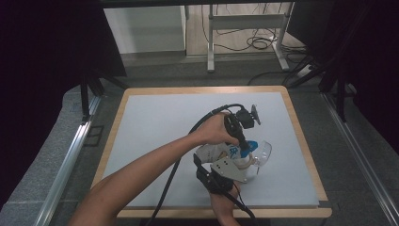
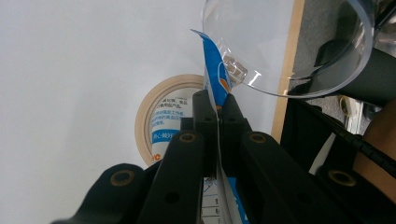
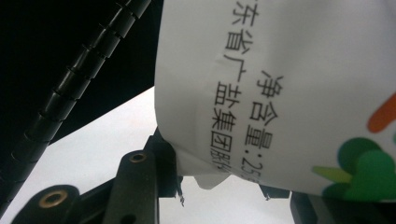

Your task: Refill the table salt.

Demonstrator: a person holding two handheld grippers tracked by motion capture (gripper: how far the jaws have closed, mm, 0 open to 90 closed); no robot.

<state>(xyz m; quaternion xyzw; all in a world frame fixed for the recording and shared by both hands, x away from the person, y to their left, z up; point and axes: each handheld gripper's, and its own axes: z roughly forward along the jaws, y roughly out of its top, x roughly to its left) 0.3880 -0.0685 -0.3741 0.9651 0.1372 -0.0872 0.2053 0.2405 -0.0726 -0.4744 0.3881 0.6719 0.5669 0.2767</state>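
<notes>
From the high view, the bench [image 1: 155,117] is a pale grey sheet framed in light wood. Near its front right, both hands meet over a white printed bag [image 1: 214,151] and a clear plastic cup [image 1: 264,153] lying tilted beside it. The left hand-held gripper [image 1: 244,151] comes in from above and pinches the bag's blue top corner; the right hand-held gripper [image 1: 235,165], with its grey plate, holds the bag from the near side.

In the left gripper view, the left hand-held gripper [image 2: 217,105] has its jaws shut tight on the thin blue and white bag [image 2: 215,74] edge. The cup [image 2: 289,46], smooth and transparent, has its round rim just past that corner; what lies in it I cannot tell. A tan tape roll [image 2: 145,116] lies flat on the bench [image 2: 70,93] behind, with a printed label inside its ring.

In the right gripper view, the right hand-held gripper [image 3: 224,184] grips the bag [image 3: 289,70] across its glossy, bulging lower end, printed with black characters and green and orange shapes.
</notes>
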